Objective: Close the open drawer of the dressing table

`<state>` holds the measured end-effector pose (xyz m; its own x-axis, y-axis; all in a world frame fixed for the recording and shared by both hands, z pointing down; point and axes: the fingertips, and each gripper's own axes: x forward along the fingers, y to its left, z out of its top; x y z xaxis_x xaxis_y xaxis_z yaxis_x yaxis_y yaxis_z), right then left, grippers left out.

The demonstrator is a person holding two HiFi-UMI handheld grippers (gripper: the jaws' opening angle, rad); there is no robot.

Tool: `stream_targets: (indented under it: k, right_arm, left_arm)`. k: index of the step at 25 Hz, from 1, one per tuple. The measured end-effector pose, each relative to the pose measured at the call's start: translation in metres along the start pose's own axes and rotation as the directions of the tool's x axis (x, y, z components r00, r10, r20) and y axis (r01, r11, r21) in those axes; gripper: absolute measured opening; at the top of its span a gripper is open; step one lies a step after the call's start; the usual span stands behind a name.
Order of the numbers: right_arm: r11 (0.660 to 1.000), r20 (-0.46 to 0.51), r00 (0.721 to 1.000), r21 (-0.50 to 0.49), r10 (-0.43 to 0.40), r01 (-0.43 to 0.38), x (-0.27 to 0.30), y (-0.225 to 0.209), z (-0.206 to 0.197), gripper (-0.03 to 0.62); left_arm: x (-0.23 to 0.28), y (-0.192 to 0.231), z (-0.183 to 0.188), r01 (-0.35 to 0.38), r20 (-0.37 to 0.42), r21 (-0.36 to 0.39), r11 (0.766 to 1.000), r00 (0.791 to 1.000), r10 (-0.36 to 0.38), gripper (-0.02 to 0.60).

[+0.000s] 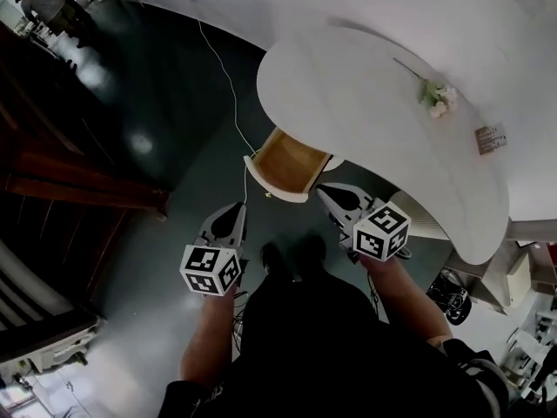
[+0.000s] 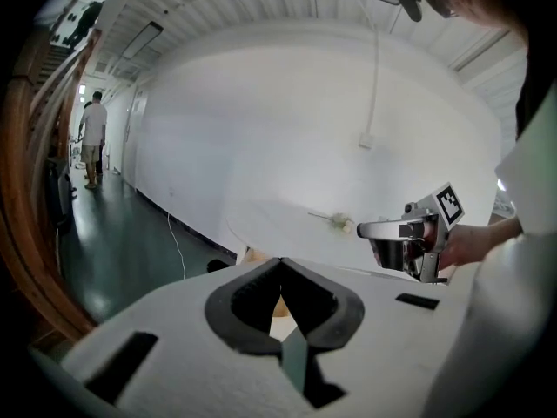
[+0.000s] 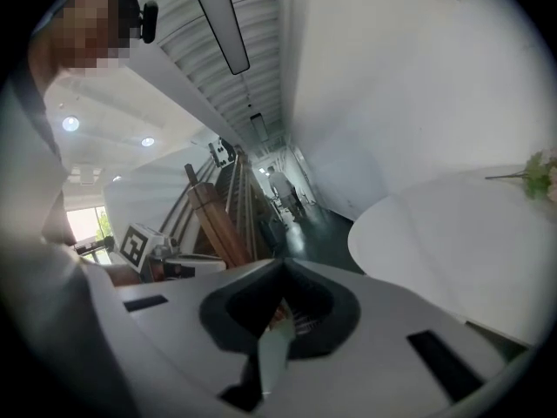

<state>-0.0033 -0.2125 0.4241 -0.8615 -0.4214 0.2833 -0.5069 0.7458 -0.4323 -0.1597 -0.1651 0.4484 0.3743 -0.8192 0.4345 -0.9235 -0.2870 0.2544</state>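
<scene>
The drawer [image 1: 289,162] sits just above the middle of the head view, pulled well out from the near edge of the dressing table [image 1: 365,85]. Its bare wooden inside is open to the camera. Nothing of the closing is done: the drawer stands out about as far as it seems to go, and neither of my claws touches it. I judge the whole push is left to do.

Its long axis runs on a slant from upper right, where the back end goes in under the white top, to lower left, where its white front panel faces me. To shut it I would press on that panel and drive it toward the upper right, along the same line.

My right claw [image 1: 324,190] hangs just beside the drawer's lower right corner, near but apart from it. My left claw [image 1: 235,209] is below and left of the front panel, a little farther off. Each gripper view shows the pads pressed together at the tips with nothing between them.

Farther out, a flower [image 1: 435,94] and a small card [image 1: 492,138] lie on the table top at the right. A thin cable [image 1: 228,85] trails over the dark floor [image 1: 157,103] at upper left.
</scene>
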Motion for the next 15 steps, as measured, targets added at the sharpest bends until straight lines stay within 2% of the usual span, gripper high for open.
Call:
stream_targets:
  k: [5, 9, 15]
  right_arm:
    - [0.999, -0.072, 0.997, 0.033, -0.018, 0.02, 0.019, -0.004, -0.036, 0.006]
    - [0.999, -0.158, 0.987, 0.043, -0.012, 0.019, 0.032, -0.001, -0.073, 0.006]
    - [0.999, -0.214, 0.977, 0.047, 0.001, 0.009, 0.051, 0.015, -0.1, 0.006]
  left_arm:
    - [0.019, 0.018, -0.042, 0.036, -0.058, -0.049, 0.998, 0.998, -0.039, 0.009]
    - [0.035, 0.029, -0.068, 0.053, -0.071, -0.085, 0.995, 0.996, -0.059, 0.009]
    - [0.051, 0.034, -0.097, 0.108, -0.101, -0.066, 0.992, 0.988, -0.115, 0.009]
